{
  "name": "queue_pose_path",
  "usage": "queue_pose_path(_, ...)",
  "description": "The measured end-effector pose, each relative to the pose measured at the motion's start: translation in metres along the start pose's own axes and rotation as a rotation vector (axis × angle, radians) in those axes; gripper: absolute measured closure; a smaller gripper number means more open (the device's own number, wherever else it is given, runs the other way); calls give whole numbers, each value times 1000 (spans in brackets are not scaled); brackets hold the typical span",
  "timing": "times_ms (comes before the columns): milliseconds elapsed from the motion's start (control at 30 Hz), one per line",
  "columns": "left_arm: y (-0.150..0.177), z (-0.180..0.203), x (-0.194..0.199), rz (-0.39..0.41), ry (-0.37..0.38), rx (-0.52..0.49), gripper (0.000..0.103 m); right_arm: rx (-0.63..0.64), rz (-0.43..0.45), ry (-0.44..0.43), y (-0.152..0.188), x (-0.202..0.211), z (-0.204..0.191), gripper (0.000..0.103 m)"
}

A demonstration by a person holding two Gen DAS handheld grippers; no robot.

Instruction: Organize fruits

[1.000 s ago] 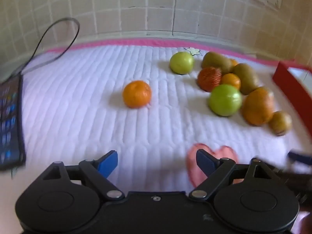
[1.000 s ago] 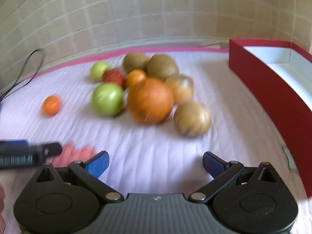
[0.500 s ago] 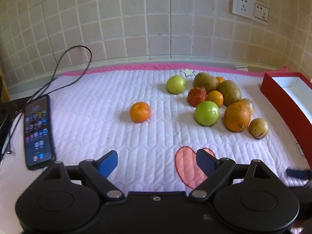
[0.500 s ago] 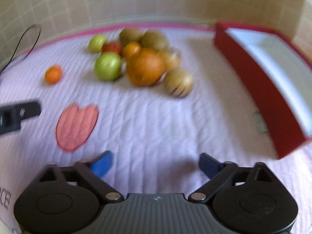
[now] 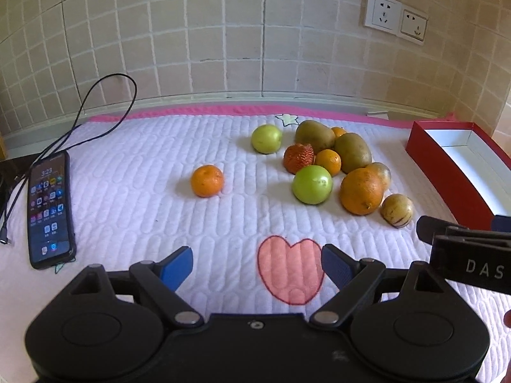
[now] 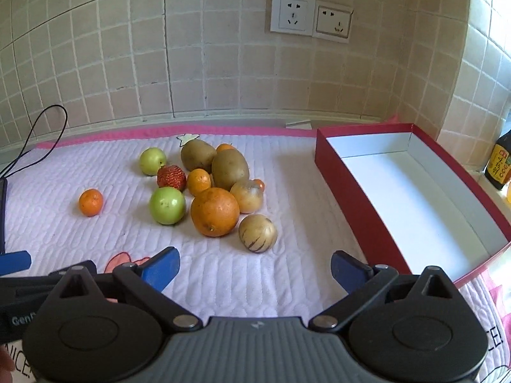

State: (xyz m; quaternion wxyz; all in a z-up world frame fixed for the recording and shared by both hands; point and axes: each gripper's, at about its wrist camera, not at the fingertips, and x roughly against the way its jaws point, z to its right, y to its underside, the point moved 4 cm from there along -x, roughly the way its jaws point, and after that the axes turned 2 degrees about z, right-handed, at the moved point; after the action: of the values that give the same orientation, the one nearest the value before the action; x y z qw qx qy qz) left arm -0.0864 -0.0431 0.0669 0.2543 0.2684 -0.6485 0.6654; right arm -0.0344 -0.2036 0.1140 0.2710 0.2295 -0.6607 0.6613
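Observation:
A pile of fruit lies on a white quilted mat (image 5: 134, 172): a big orange (image 6: 214, 212), two green apples (image 6: 167, 205) (image 6: 152, 161), a red strawberry-like fruit (image 6: 171, 177), two brown kiwis (image 6: 230, 168), a striped yellow fruit (image 6: 257, 233) and small oranges. One mandarin (image 5: 207, 180) lies apart to the left. An empty red box (image 6: 408, 191) with a white inside stands on the right. My left gripper (image 5: 257, 263) and right gripper (image 6: 255, 265) are both open and empty, hovering in front of the pile.
A phone (image 5: 49, 210) with a lit screen and a black cable (image 5: 105, 102) lie at the mat's left edge. A tiled wall with sockets (image 6: 308, 17) runs behind. A dark bottle (image 6: 499, 166) stands beyond the box.
Both grippers have pulled back and risen from the fruit, so the pile looks smaller and farther. The fruit has not moved.

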Motion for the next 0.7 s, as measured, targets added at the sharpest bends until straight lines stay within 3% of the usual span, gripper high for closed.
queue_pose_path(700,6,-6,-1,-18,-10,19,0,12,-18,-1,1,4,-7,1)
